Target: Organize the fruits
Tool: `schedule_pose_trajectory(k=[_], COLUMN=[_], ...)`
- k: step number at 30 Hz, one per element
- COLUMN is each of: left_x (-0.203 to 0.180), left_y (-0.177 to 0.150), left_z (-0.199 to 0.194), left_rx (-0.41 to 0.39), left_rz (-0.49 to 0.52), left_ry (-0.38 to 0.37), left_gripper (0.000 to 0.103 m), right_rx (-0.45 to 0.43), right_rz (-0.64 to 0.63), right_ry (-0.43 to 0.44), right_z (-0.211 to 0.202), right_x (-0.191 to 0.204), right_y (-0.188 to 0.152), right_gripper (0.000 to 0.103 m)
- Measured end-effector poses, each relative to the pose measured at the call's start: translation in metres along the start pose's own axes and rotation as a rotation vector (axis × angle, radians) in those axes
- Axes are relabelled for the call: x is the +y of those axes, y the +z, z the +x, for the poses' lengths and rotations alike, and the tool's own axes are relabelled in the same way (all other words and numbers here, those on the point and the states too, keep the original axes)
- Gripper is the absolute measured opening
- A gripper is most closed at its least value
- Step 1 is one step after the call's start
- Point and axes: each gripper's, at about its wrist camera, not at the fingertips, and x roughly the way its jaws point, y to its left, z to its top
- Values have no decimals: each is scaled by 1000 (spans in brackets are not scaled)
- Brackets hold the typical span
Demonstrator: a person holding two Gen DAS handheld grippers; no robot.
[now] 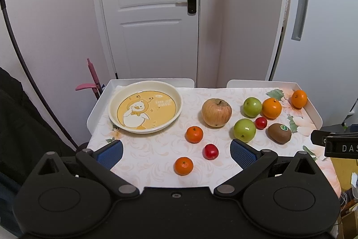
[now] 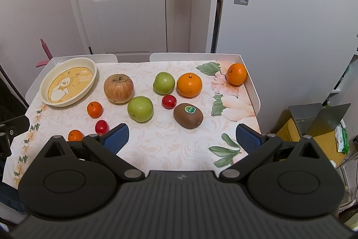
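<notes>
A cream plate with a duck picture (image 1: 145, 127) (image 2: 45, 95) sits empty at the table's far left. Loose fruit lies on the floral cloth: a big red-yellow apple (image 1: 216, 112) (image 2: 118, 88), two green apples (image 1: 244, 130) (image 2: 140, 108), oranges (image 1: 271, 108) (image 2: 189, 85), small tangerines (image 1: 183, 165) (image 2: 94, 109), small red fruits (image 1: 210, 151) (image 2: 169, 101) and a kiwi (image 1: 279, 133) (image 2: 188, 115). My left gripper (image 1: 176, 152) is open and empty, above the table's near edge. My right gripper (image 2: 182, 138) is open and empty, near the kiwi.
The table (image 2: 255, 100) has raised white rims at the back and sides. A white door (image 1: 152, 15) and wall stand behind it. The right gripper's body (image 1: 335, 145) shows at the right in the left wrist view. A laptop (image 2: 313, 118) sits right of the table.
</notes>
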Motion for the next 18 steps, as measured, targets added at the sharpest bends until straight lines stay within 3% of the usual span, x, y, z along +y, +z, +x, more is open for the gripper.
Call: schedule_pose_trajectory(k=[18], left_x=[0], left_y=[-3], left_z=[-4], left_rx=[-7], left_rz=[8], left_ry=[2], left_gripper=[103], right_rx=[-4], right_rz=[-2], right_ry=[3], right_z=[-2], right_x=[0], right_y=[1], right_gripper=[103])
